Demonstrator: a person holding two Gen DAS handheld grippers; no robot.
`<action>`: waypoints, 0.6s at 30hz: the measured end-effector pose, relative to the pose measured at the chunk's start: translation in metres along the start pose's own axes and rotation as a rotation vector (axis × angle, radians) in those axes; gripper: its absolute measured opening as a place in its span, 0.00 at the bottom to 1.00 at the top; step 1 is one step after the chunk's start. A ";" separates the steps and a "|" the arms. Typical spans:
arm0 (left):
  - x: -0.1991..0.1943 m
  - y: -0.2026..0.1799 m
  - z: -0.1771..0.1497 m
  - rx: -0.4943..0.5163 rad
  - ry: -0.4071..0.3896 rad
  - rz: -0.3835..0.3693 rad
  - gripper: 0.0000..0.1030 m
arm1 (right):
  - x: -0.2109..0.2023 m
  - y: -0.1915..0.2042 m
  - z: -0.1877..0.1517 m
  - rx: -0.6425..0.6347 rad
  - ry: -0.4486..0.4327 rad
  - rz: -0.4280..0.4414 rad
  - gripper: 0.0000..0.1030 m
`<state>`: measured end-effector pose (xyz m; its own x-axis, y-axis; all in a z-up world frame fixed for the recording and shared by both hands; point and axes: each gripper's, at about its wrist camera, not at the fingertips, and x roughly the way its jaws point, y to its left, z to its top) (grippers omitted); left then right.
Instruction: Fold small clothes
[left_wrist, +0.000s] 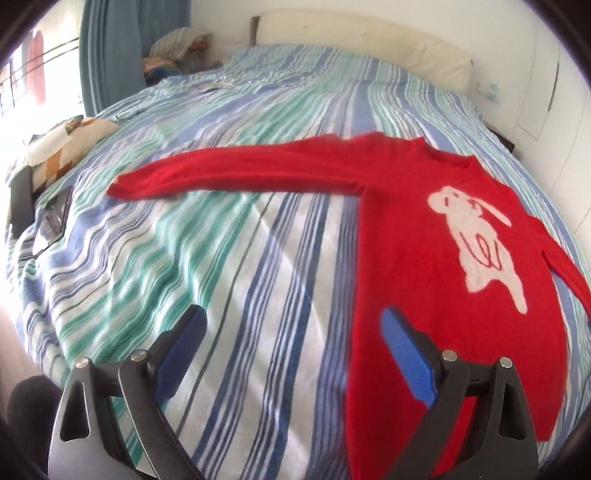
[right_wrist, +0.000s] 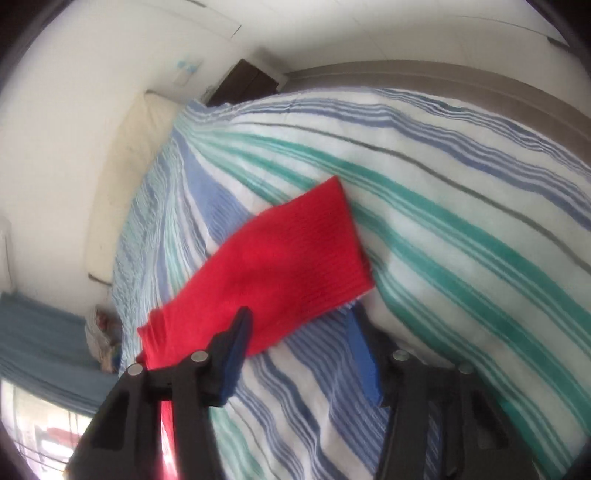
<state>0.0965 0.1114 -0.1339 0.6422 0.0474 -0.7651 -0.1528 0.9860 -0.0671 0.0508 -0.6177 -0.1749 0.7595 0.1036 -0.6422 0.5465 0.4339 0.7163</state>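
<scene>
No text, label, brand name or number can be read in either view. The only mark of any kind is a white animal figure with thin red line detail knitted into the front of the red sweater (left_wrist: 424, 236), and it carries no lettering. A small pale plate with blue marks on the wall (left_wrist: 489, 90) beside the headboard is too small and blurred to read.
</scene>
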 end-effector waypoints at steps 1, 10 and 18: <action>0.004 0.003 0.000 -0.012 0.014 0.009 0.93 | 0.000 -0.004 0.003 0.033 -0.027 0.023 0.51; 0.010 0.011 -0.003 -0.066 0.018 0.016 0.93 | 0.003 0.009 0.029 0.039 -0.102 -0.078 0.04; 0.009 0.017 0.000 -0.104 0.014 -0.004 0.93 | -0.011 0.230 -0.008 -0.519 -0.065 0.085 0.04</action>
<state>0.0993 0.1290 -0.1423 0.6321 0.0407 -0.7738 -0.2283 0.9641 -0.1358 0.1653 -0.5124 -0.0053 0.8229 0.1090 -0.5577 0.2479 0.8143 0.5249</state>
